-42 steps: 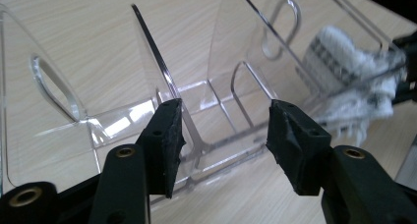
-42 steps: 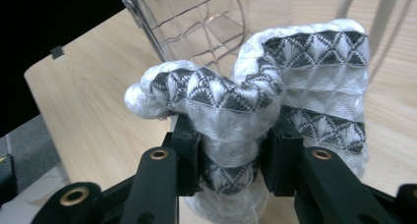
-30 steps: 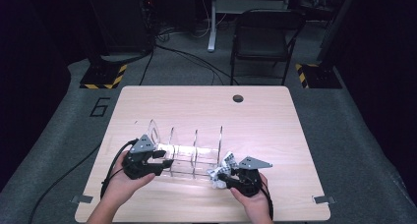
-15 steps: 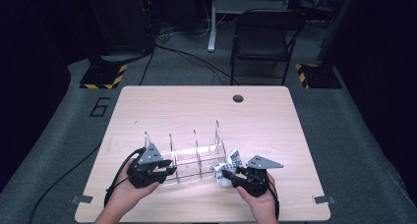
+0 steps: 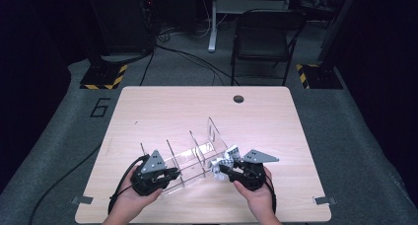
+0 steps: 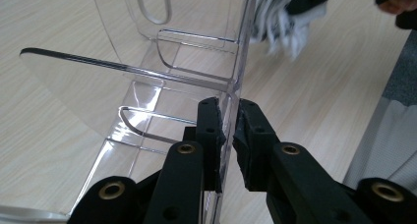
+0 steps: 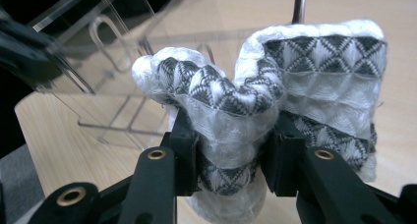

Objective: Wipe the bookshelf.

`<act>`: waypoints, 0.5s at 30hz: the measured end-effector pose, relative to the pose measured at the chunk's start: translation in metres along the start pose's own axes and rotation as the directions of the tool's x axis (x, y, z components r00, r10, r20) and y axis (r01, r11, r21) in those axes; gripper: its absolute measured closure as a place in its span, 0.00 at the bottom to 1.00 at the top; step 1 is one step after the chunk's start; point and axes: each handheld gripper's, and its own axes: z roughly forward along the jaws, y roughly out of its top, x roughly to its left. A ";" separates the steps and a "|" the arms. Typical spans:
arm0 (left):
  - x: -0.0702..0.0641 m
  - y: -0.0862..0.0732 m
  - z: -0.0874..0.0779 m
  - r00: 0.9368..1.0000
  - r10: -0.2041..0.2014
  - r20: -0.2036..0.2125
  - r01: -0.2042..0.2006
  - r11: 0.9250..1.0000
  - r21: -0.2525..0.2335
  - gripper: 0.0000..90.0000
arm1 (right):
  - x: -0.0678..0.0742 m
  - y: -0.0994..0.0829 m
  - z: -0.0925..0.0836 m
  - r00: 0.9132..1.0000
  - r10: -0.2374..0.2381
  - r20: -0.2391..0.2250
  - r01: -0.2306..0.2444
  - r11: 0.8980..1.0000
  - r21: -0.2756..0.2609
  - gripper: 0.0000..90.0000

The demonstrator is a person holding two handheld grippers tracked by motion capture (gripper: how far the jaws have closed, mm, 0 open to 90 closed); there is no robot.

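At the near edge of a wooden table (image 5: 148,106), one person's two hands each work a two-jaw gripper around one clear plastic rack (image 5: 190,158). The left gripper (image 5: 167,174) has just been closing its jaws, and they now pinch the rack's thin side wall (image 6: 228,121) between their black pads (image 6: 209,130), as the left gripper view shows close up. The right gripper (image 5: 223,169) has its jaws pressed into one bundled cloth (image 7: 275,91), white with a black diamond pattern, squeezing it at the waist so that two lobes bulge above the pads; the right gripper view puts the cloth just in front of the rack's open end. From the high view the cloth (image 5: 226,158) sits at the rack's right end, just beside its tallest divider, off the table top in the gripper's hold. The rack lies slantwise between the two grippers, with four upright dividers counted along its base, the farthest (image 5: 214,131) the tallest. Beyond the rack the table runs bare to one dark round hole (image 5: 238,98) near its far edge. Past the table stand one black folding chair (image 5: 263,42), two yellow-and-black striped floor bases (image 5: 103,79), and a floor marking that reads 6 (image 5: 100,107) on grey carpet.
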 end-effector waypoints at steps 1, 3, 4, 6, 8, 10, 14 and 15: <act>-0.002 0.000 0.000 1.000 -0.002 0.010 0.002 1.000 0.000 0.91 | 0.000 -0.002 0.001 1.000 0.003 0.000 -0.003 1.000 0.012 0.70; -0.005 0.001 0.001 1.000 0.004 0.020 -0.004 1.000 0.004 0.92 | 0.000 -0.002 0.000 1.000 0.007 0.000 -0.007 1.000 0.005 0.70; -0.006 0.001 0.001 1.000 0.009 0.019 -0.009 1.000 0.007 0.93 | 0.000 0.001 -0.002 1.000 0.004 -0.004 -0.004 1.000 -0.008 0.70; -0.009 0.003 0.002 1.000 0.018 0.012 -0.018 1.000 0.007 0.94 | 0.001 0.009 -0.010 1.000 -0.002 0.000 0.002 0.999 -0.044 0.70; -0.012 0.003 0.003 1.000 0.017 0.014 -0.017 1.000 0.004 0.94 | 0.002 0.019 -0.019 1.000 -0.013 0.007 0.013 0.996 -0.090 0.70; -0.014 0.003 0.004 0.999 0.005 0.032 -0.005 1.000 0.000 0.95 | 0.002 0.028 -0.026 1.000 -0.024 0.016 0.026 0.993 -0.119 0.69; -0.019 0.003 0.006 0.999 0.013 0.029 -0.013 1.000 0.006 0.95 | -0.002 0.030 -0.022 1.000 -0.013 0.015 0.014 0.993 -0.115 0.69; -0.020 0.003 0.006 0.999 0.020 0.027 -0.020 1.000 0.010 0.95 | -0.003 0.027 -0.018 1.000 -0.009 0.013 0.010 0.994 -0.105 0.69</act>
